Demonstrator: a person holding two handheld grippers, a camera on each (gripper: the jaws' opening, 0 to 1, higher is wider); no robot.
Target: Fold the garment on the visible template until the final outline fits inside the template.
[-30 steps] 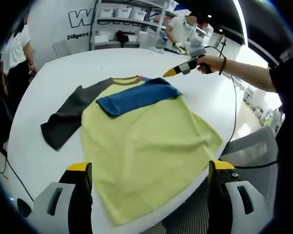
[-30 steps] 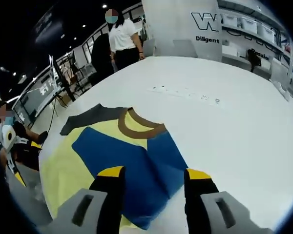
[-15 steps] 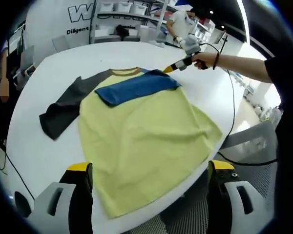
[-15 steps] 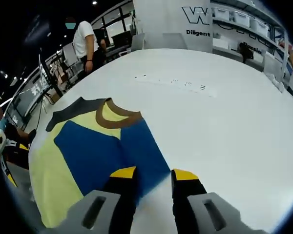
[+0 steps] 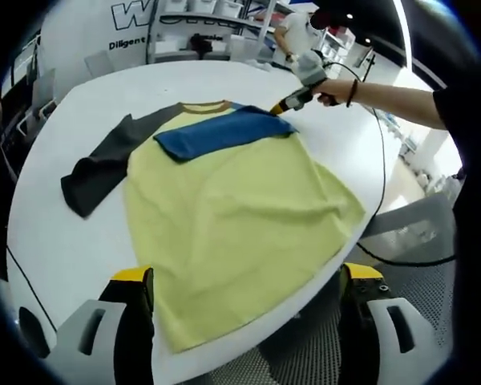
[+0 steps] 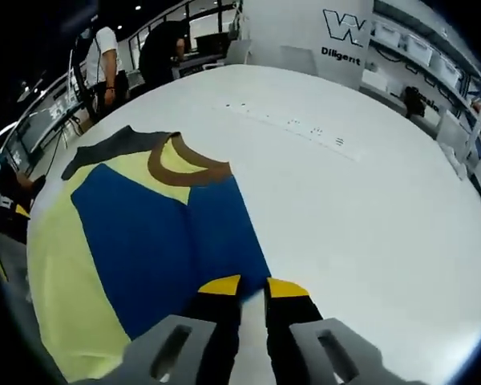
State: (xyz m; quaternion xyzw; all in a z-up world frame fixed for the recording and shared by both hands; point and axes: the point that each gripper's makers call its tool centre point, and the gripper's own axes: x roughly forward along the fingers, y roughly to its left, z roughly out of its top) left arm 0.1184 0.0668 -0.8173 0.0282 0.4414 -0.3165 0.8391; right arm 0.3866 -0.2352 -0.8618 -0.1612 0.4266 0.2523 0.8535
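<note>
Garment (image 5: 232,233): a yellow T-shirt lying flat on the white table (image 5: 56,257), its hem just at the table's near edge in the left gripper view. Nearest in that view, the left hand-held gripper (image 5: 244,277) hangs above the hem with its yellow-tipped jaws wide apart, holding nothing. Farther along, the dark grey sleeve (image 5: 104,164) lies spread out to the side, while the blue sleeve (image 5: 224,132) is folded across the chest below the brown collar (image 5: 204,107). At the blue sleeve's outer end the right hand-held gripper (image 6: 244,286) has its jaws drawn nearly together at the sleeve's edge; whether cloth is pinched between them I cannot tell. A person's hand (image 5: 330,92) holds it. Beyond the table stand shelves (image 5: 200,24) and a white wall with lettering (image 6: 341,36).
</note>
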